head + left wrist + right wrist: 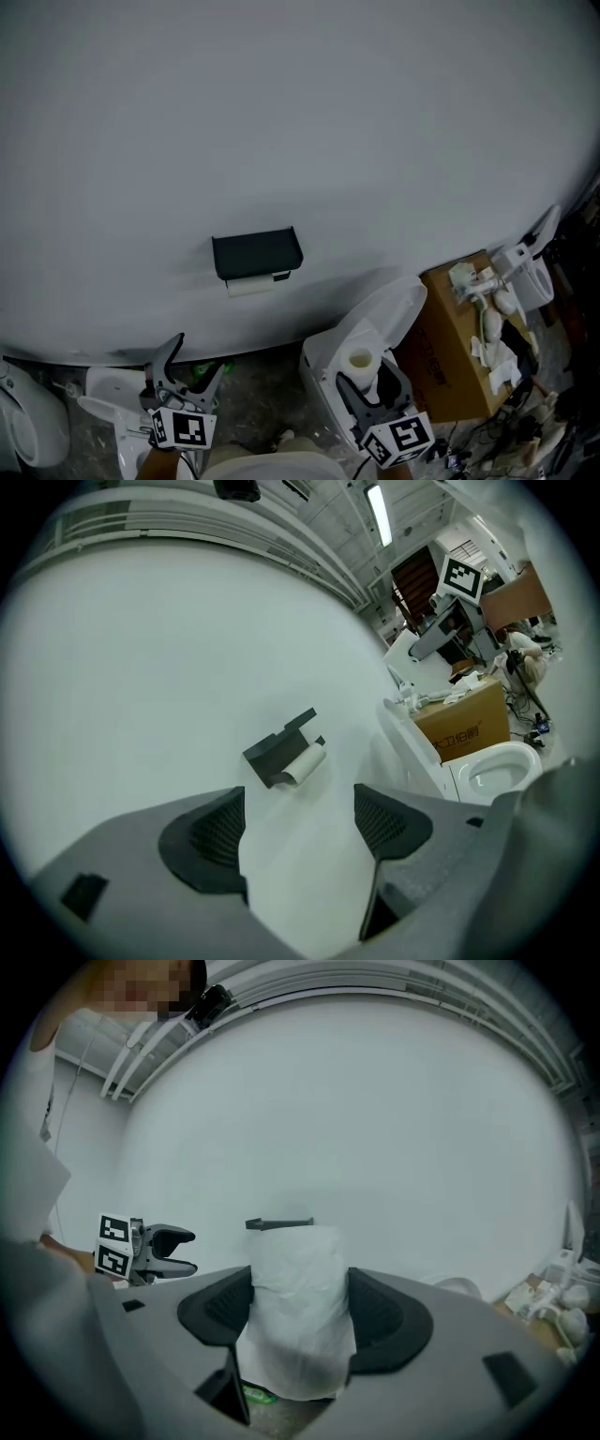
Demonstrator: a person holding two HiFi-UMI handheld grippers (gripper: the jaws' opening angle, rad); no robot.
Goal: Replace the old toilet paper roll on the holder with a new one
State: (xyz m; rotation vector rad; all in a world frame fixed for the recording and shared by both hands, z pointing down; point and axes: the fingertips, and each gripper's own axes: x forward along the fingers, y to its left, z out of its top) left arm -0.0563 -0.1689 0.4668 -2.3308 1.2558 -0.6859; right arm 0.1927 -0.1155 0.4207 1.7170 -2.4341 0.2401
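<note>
With my right gripper (364,382) clamped on the new roll (359,360) and my left gripper (197,358) open-jawed and empty, both well short of the wall holder (256,250) where the old roll (251,285) sits, I judge my left must next reach in and strip it.

Against the plain white wall (281,112) stands a white toilet (398,309) with its lid raised, a brown cardboard box (445,375) just beside it carrying crumpled white scraps (492,347) along the right edge of its top, and a small green object (200,369) lies on the speckled floor (253,380).
</note>
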